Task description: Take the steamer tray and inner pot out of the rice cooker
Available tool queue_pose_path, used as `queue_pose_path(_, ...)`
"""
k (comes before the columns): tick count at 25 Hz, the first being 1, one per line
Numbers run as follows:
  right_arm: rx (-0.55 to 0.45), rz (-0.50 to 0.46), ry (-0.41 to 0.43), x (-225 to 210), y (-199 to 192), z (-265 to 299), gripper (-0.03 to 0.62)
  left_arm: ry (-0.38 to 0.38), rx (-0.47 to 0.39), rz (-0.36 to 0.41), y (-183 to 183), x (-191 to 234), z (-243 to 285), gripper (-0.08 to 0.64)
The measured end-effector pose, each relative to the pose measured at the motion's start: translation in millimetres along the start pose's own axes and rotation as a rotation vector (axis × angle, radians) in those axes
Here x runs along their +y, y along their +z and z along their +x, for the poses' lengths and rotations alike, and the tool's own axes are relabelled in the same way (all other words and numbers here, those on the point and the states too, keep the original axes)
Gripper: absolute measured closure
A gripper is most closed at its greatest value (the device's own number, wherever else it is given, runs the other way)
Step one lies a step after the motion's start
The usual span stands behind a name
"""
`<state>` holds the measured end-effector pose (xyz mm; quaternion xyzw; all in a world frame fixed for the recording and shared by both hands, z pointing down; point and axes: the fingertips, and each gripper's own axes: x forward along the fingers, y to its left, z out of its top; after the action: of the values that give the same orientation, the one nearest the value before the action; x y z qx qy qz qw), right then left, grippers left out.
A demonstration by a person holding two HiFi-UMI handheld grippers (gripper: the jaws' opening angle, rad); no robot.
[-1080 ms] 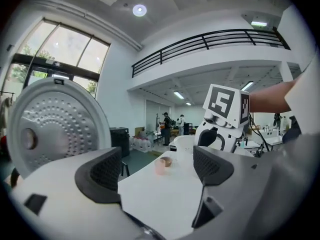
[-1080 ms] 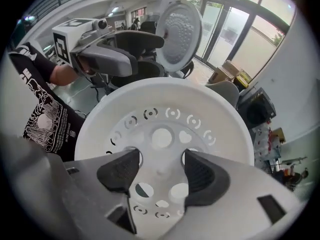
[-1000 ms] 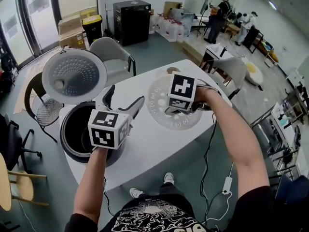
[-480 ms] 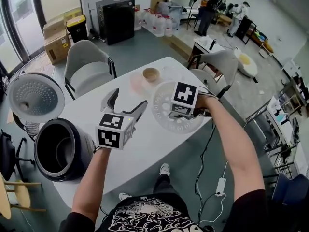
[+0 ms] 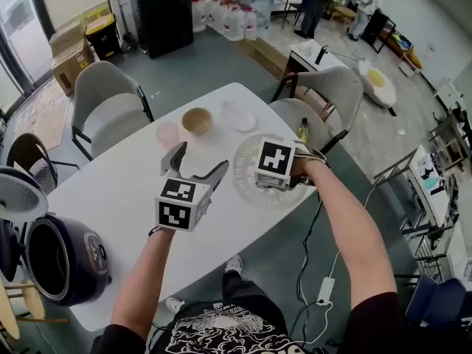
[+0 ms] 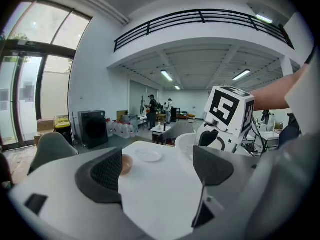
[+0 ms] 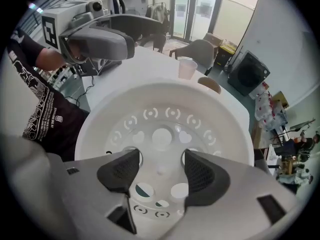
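In the right gripper view the white perforated steamer tray (image 7: 165, 129) fills the frame, and my right gripper (image 7: 160, 171) is shut on its near rim, pointing straight down. From the head view the tray (image 5: 247, 177) hangs just over the right part of the white table (image 5: 125, 198), under the right marker cube. My left gripper (image 5: 199, 162) is open and empty above the table's middle, left of the tray; nothing lies between its jaws (image 6: 159, 171). The dark rice cooker (image 5: 74, 260) stands at the table's lower left corner with its lid (image 5: 18, 194) up. Its dark inside shows, but I cannot make out the inner pot.
A wooden bowl (image 5: 197, 120), a pink cup (image 5: 167, 133) and a clear plate (image 5: 240, 116) sit at the table's far end. A small bottle (image 5: 303, 130) stands near the right edge. Grey chairs (image 5: 103, 109) (image 5: 324, 94) ring the table. People stand far back.
Both grippers have moved right, away from the rice cooker, and lower toward the table. The steamer tray travelled with the right gripper. The cooker now lies far to the lower left.
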<state>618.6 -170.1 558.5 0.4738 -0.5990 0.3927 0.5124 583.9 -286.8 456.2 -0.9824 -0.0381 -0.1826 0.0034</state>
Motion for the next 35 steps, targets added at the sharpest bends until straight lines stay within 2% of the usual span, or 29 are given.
queue_pose_path(8, 0.017, 0.046, 0.050, -83, -64, 65, 0.293, -0.005, 0.092, -0.031, -15, -17, 108, 0.124)
queue_pose_path(12, 0.024, 0.085, 0.053, -112, -77, 93, 0.293, 0.005, 0.122, -0.054, -25, -13, 140, 0.124)
queue_pose_path(15, 0.040, 0.080, 0.055, -126, -83, 109, 0.293, 0.006, 0.151, -0.067, -36, -14, 159, 0.124)
queue_pose_path(27, 0.085, 0.022, 0.084, -143, -92, 151, 0.290, 0.032, 0.196, -0.060, -47, -1, 178, 0.124)
queue_pose_path(35, 0.100, 0.028, 0.080, -139, -86, 145, 0.288, 0.039, 0.199, -0.077, -47, 11, 168, 0.124)
